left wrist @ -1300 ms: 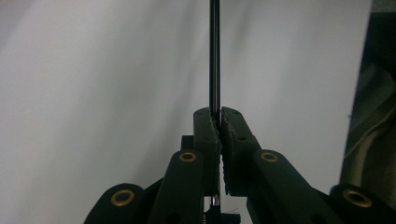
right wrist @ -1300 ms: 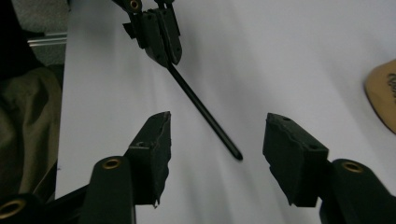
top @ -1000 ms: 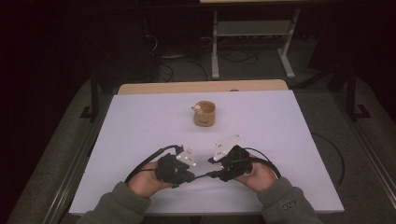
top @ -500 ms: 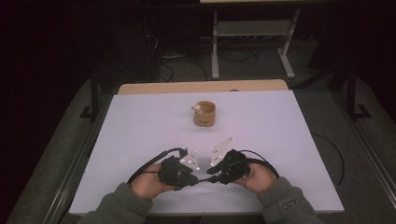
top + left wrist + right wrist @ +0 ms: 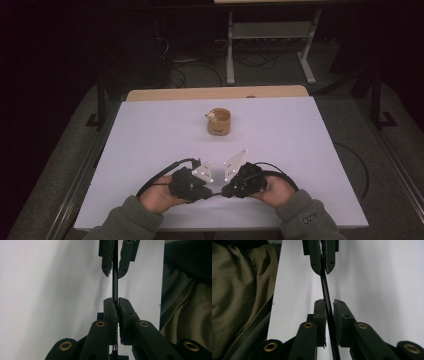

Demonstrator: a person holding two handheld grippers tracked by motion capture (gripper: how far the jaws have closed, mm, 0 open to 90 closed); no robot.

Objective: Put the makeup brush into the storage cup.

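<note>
We see both hands at the near edge of the white worktop [image 5: 300, 135]. The left hand-held gripper [image 5: 192, 181] and the right hand-held gripper [image 5: 239, 180] face each other, each clenched on the same thin black cable [image 5: 114, 280] stretched between them. A small round tan wooden cup [image 5: 219, 121] stands well apart, toward the far side.
</note>
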